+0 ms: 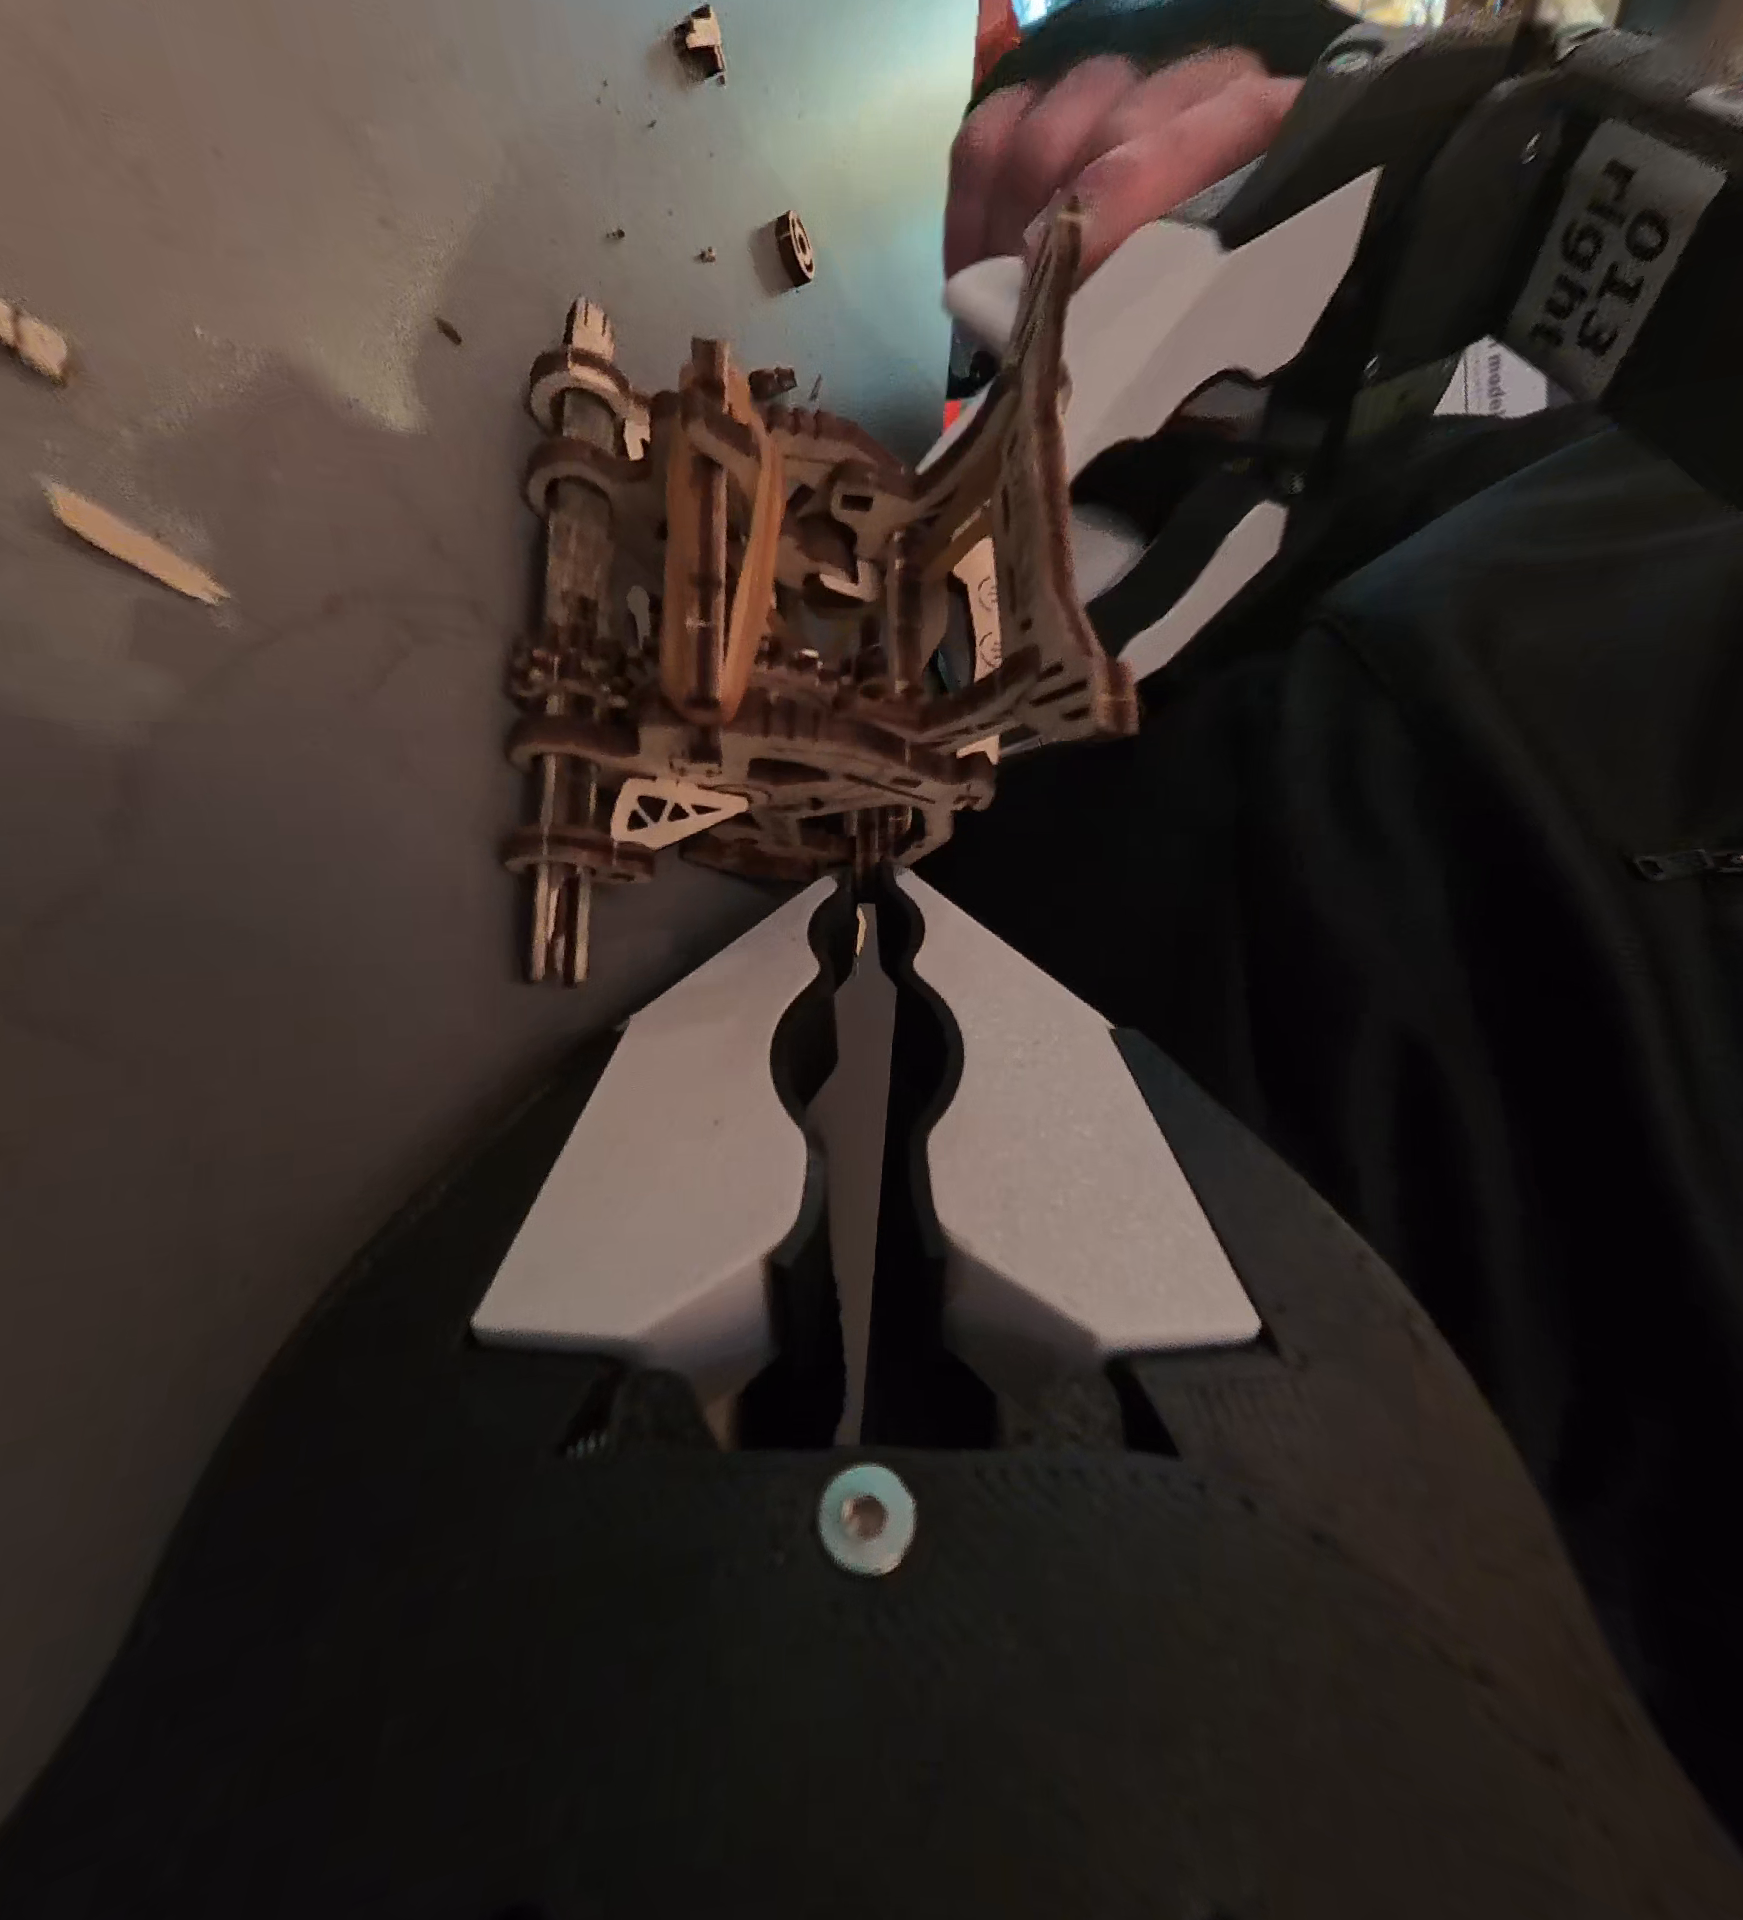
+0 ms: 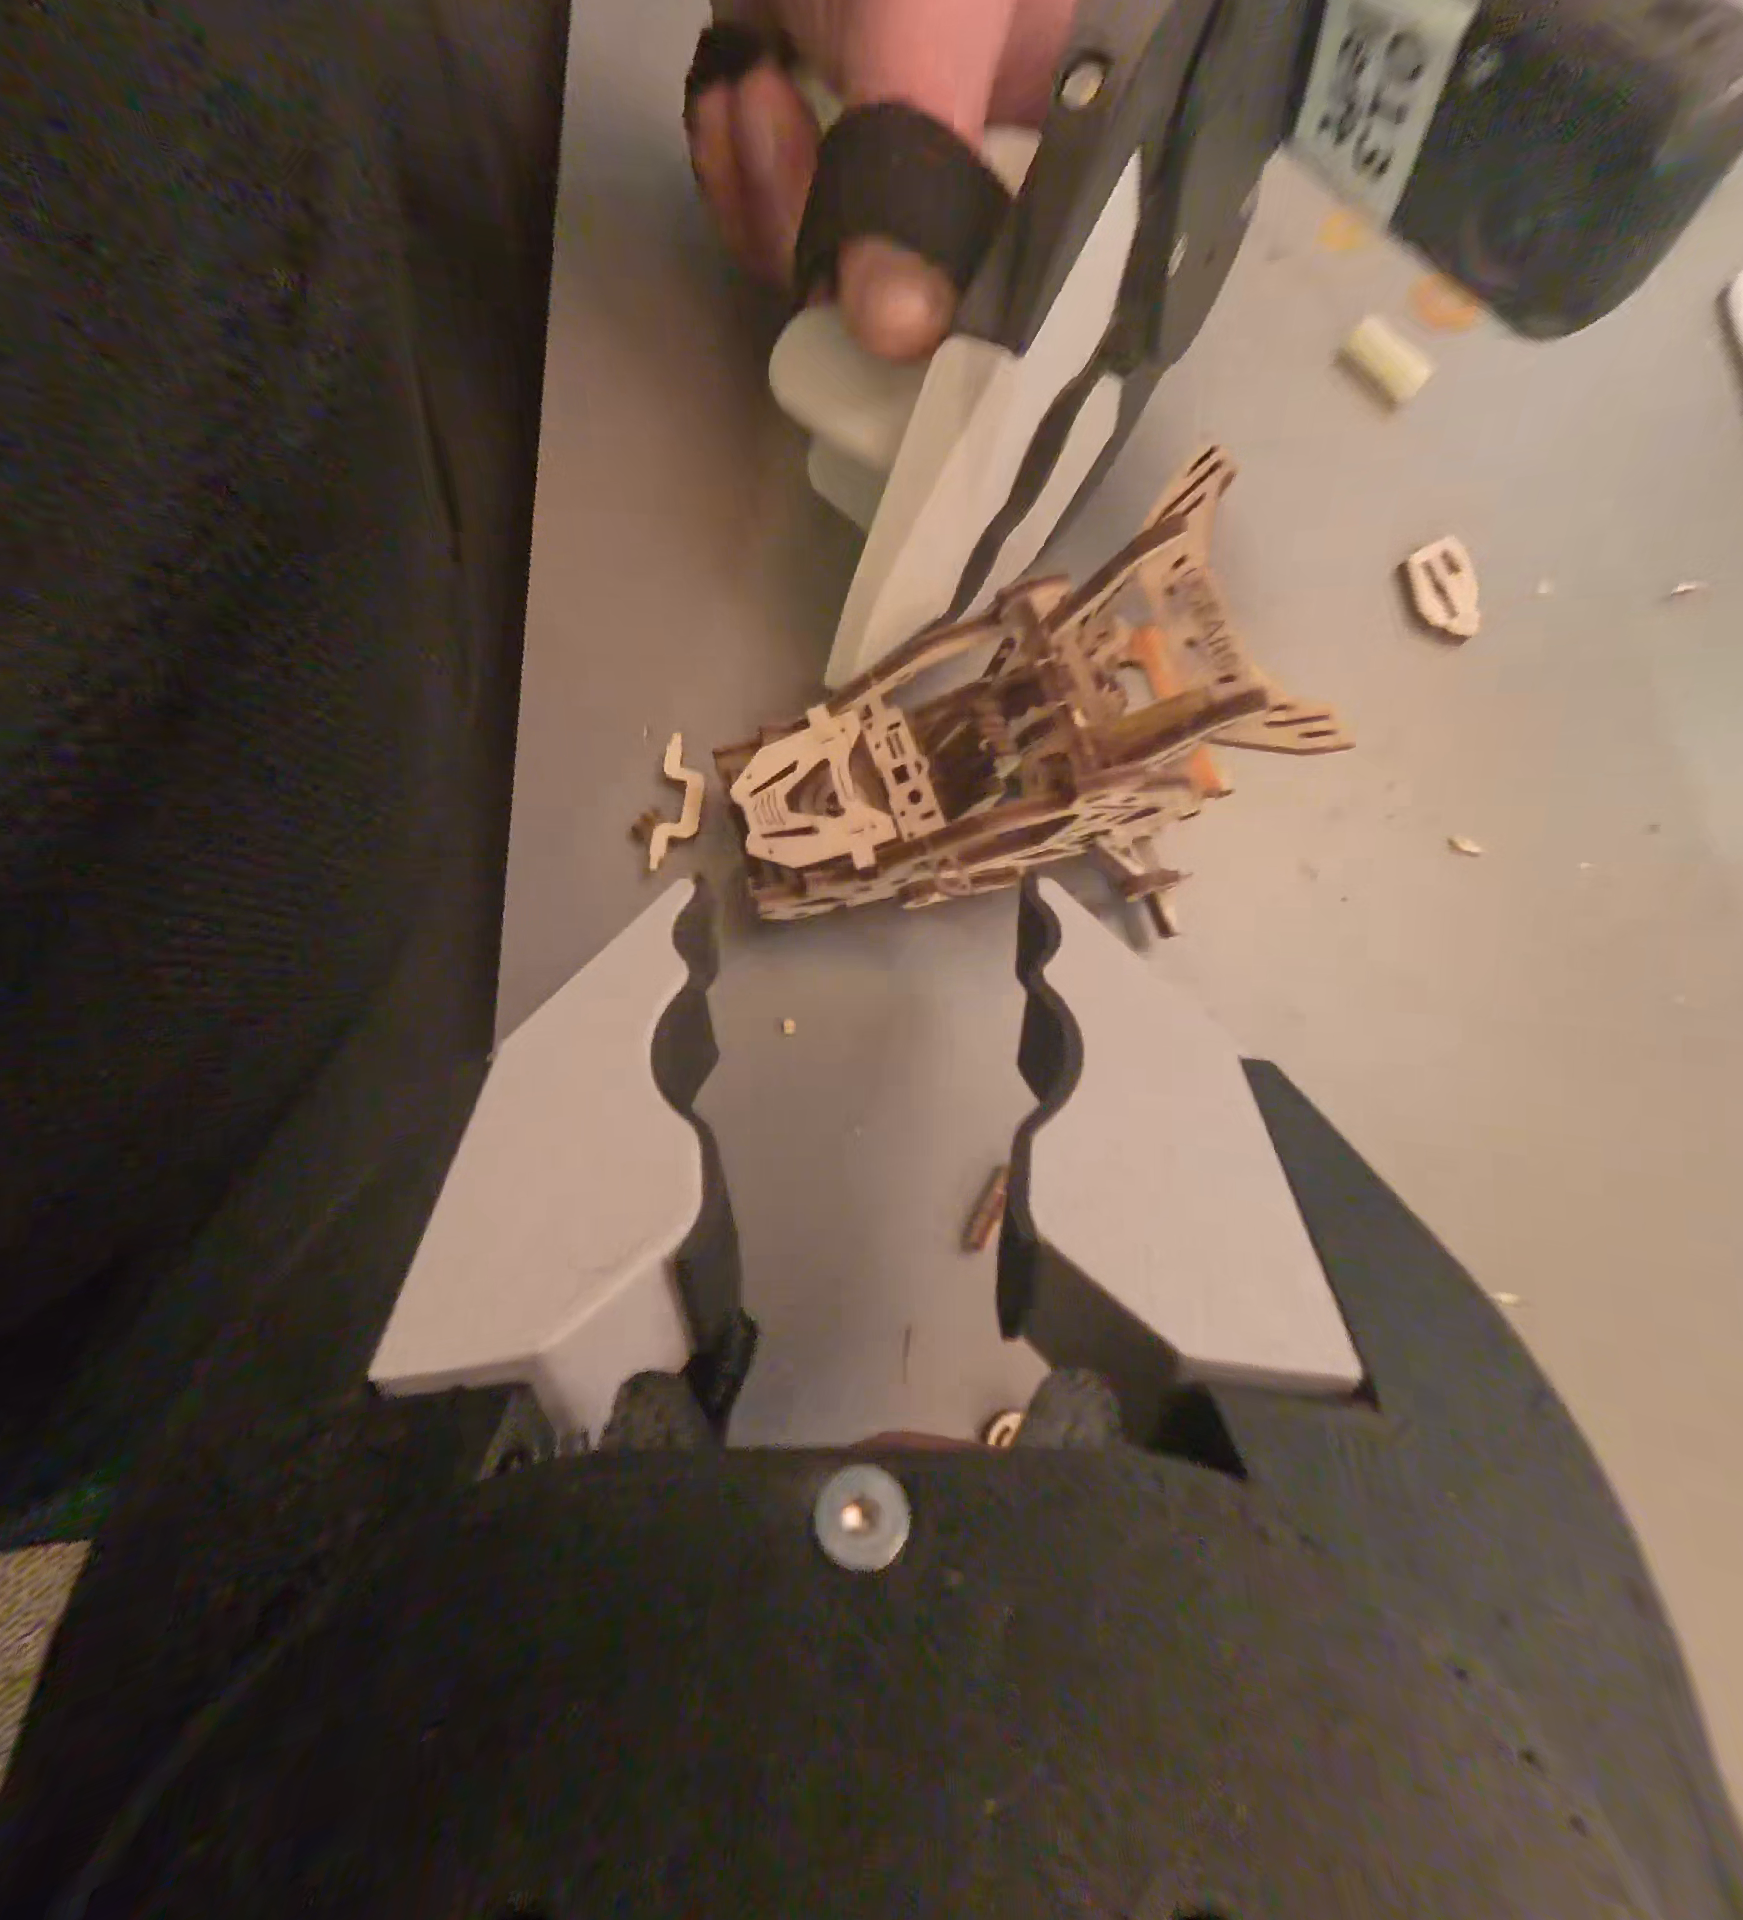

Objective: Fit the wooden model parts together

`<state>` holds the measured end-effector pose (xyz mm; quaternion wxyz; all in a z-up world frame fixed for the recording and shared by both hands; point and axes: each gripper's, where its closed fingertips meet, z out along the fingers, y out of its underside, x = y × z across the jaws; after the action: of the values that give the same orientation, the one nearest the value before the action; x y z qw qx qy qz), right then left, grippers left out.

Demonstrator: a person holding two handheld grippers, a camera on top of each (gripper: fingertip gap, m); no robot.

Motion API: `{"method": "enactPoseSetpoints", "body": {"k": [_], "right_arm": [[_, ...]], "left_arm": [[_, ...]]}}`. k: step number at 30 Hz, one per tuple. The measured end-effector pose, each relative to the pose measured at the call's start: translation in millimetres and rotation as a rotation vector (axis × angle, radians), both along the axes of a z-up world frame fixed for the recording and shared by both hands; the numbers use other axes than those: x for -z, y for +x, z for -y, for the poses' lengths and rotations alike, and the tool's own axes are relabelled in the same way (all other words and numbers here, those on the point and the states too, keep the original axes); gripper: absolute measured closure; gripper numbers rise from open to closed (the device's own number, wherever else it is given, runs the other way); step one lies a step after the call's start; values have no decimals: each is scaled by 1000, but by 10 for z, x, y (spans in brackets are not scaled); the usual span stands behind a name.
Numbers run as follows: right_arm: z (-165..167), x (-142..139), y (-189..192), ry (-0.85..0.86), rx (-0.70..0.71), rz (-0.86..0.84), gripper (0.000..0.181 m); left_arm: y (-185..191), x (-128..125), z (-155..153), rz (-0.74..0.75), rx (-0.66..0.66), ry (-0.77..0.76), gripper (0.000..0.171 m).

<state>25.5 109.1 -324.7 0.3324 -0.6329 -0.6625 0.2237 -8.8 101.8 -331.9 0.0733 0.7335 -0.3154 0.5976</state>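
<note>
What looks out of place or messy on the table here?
Small wooden scraps and crumbs lie scattered on the grey table around the wooden model. The model itself sits tilted, pinched at one edge by the left gripper.

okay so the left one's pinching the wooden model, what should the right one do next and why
Probably close the right tool on the near side of the wooden model. Its jaws stand open with the model just beyond the tips, while the left tool is shut on the model's edge, so a second grip would likely steady it for fitting parts.
</note>
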Motion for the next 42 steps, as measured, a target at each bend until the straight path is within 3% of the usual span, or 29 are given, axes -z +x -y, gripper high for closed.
{"method": "enactPoseSetpoints", "body": {"k": [4, 14, 26, 35, 42], "right_arm": [[-8, 107, -39, 14, -6, 17, 140], [18, 146, -63, -2, 1, 15, 142], [16, 134, -137, 30, 10, -62, 139], [1, 135, -150, -43, 30, -95, 138], [-67, 118, -99, -51, 68, -106, 126]], "left_arm": [[-1, -1, -9, 1, -6, -5, 171], [-13, -6, -5, 3, 4, -45, 170], [-7, -20, 10, 11, 26, -41, 170], [-11, -17, -7, 8, 30, -24, 171], [-17, -58, -73, 33, -25, 24, 171]]}}
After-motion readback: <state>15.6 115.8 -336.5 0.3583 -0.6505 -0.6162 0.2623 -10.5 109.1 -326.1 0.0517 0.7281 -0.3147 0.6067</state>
